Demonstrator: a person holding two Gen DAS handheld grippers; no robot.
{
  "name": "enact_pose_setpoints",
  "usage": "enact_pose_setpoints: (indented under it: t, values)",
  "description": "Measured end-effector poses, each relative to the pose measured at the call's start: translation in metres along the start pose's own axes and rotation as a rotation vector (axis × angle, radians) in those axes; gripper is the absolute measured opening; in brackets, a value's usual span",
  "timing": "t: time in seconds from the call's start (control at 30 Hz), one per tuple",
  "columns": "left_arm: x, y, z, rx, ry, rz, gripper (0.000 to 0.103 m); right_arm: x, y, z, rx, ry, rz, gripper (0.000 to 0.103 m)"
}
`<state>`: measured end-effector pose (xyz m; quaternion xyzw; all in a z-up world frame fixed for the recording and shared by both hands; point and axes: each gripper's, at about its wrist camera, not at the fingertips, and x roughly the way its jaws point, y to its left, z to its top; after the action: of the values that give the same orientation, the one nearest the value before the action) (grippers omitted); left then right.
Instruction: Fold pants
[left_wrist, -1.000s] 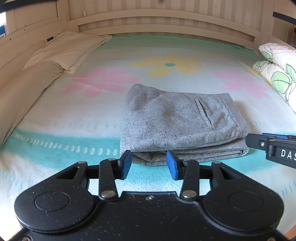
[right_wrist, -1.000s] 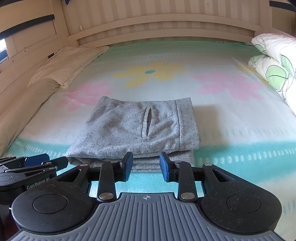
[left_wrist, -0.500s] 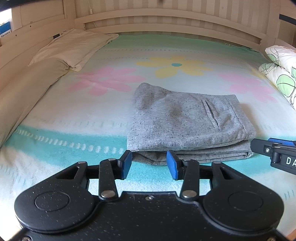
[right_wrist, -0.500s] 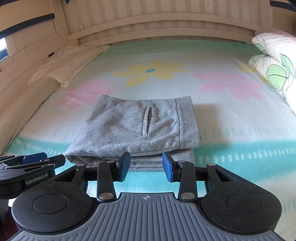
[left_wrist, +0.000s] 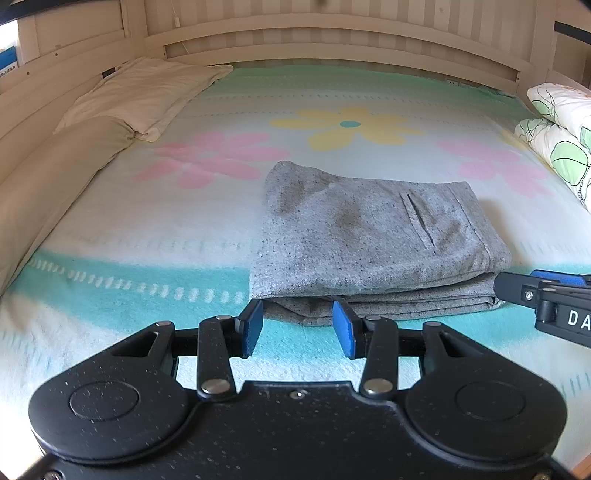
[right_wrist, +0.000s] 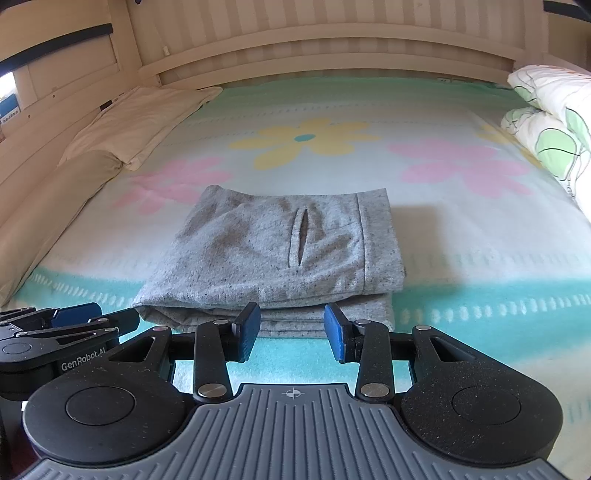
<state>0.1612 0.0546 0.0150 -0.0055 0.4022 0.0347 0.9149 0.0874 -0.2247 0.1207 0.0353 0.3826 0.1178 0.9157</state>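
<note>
Grey speckled pants lie folded into a compact stack on the flowered bed cover, a back pocket slit facing up; they also show in the right wrist view. My left gripper is open and empty, just in front of the stack's near left edge, not touching it. My right gripper is open and empty, just in front of the stack's near edge. Each gripper shows at the side of the other's view: the right one, the left one.
The bed cover has pink and yellow flowers and a teal band. Cream pillows lie along the left side. A white quilt with green leaves is piled at the right. A wooden headboard runs across the back.
Both grippers have drawn back slightly from the folded pants. The left wrist view has swung a little to the left. The pants have not moved.
</note>
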Motion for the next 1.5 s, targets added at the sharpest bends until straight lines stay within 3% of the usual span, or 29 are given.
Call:
enact_pose_setpoints:
  t: [1.5]
  values:
    - [0.003,-0.0036,-0.0025,0.002,0.016,0.006,0.052,0.0005,0.0003,-0.0036,-0.019,0.01,0.014,0.037]
